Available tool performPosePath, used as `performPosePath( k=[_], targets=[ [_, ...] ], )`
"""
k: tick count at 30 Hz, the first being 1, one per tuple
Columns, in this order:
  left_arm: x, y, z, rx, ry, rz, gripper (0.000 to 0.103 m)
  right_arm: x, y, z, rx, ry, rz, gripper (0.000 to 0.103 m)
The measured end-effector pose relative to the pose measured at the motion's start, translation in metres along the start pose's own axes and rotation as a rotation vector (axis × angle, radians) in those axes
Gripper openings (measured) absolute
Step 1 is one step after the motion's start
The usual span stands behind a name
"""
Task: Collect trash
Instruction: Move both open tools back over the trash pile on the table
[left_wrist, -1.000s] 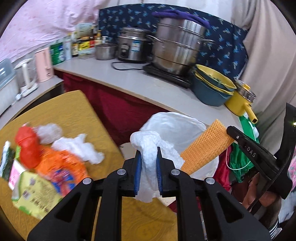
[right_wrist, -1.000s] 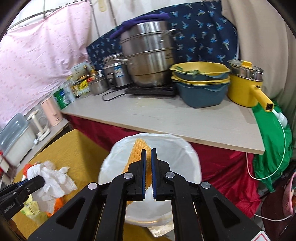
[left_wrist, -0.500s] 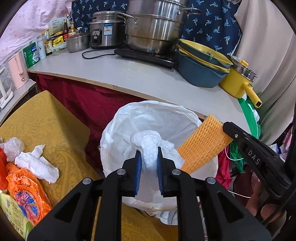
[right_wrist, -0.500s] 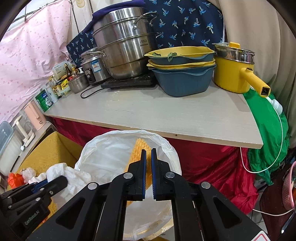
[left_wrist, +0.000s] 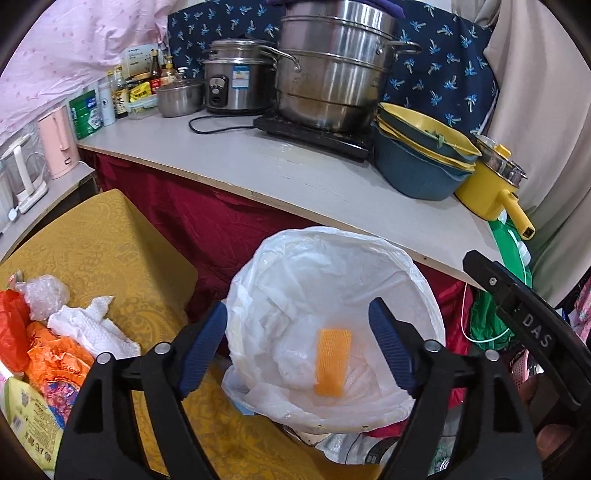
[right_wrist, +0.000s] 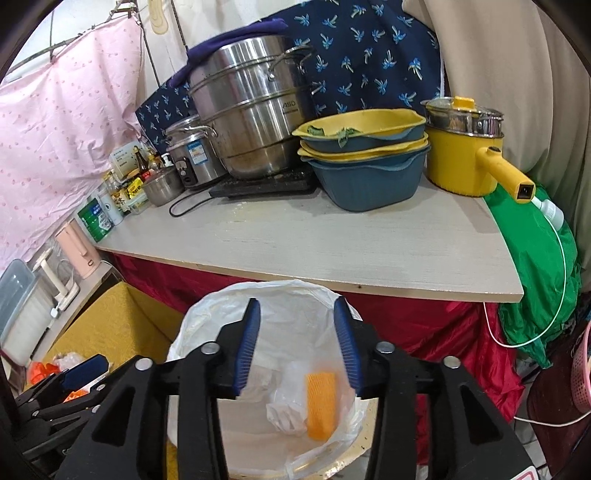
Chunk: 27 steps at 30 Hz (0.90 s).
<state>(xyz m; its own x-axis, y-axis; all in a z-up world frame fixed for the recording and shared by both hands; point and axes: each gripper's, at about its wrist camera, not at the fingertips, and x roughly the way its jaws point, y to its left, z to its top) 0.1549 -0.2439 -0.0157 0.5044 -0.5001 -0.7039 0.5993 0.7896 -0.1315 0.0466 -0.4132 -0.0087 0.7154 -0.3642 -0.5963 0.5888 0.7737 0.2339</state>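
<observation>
Both grippers hang over the trash bin (left_wrist: 332, 325), which is lined with a white plastic bag and stands on the floor between the yellow-covered table (left_wrist: 110, 251) and the red skirt of the bench (left_wrist: 295, 173).

The left gripper (left_wrist: 297, 347) has just been opening; its blue-padded fingers (left_wrist: 205, 343) now stand wide apart with nothing between them. The right gripper (right_wrist: 297, 347) has also just been opening, less widely, and its fingers (right_wrist: 247, 347) are likewise empty. In the left wrist view the right gripper shows as a black bar at the right edge, beside the bin.

Two pieces of trash lie inside the bin. An orange waffle-textured sponge (left_wrist: 332, 362) rests near the bottom on the bag. Just to its left sits a crumpled white tissue (left_wrist: 291, 365), touching or nearly touching the sponge; against the white bag its outline is hard to follow.

More trash lies on the table to the left of the bin: a crumpled white paper towel (left_wrist: 92, 328), a wad of clear plastic (left_wrist: 46, 295), an orange wrapper (left_wrist: 55, 365), a red plastic piece (left_wrist: 13, 332) and a yellow-green packet (left_wrist: 31, 417) at the lower left corner.

On the bench behind the bin stand a large steel steamer pot (left_wrist: 332, 70), a rice cooker (left_wrist: 236, 81), stacked blue and yellow basins (left_wrist: 417, 155) and a yellow saucepan (left_wrist: 491, 188).
</observation>
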Motion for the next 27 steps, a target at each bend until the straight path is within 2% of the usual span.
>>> performPosePath(
  k=[13,21,27],
  targets=[
    [-0.066,0.036,-0.001,-0.063,-0.094,0.067,0.078,-0.049,0.05,-0.002,-0.083,-0.046,0.072,0.055],
    [-0.121,0.077,-0.019,-0.127,-0.153,0.158,0.082,-0.08,0.103,-0.017,-0.161,-0.053,0.152,0.062],
    [-0.151,0.113,-0.039,-0.189,-0.164,0.223,0.087,-0.095,0.145,-0.036,-0.226,-0.038,0.215,0.063]
  ],
)
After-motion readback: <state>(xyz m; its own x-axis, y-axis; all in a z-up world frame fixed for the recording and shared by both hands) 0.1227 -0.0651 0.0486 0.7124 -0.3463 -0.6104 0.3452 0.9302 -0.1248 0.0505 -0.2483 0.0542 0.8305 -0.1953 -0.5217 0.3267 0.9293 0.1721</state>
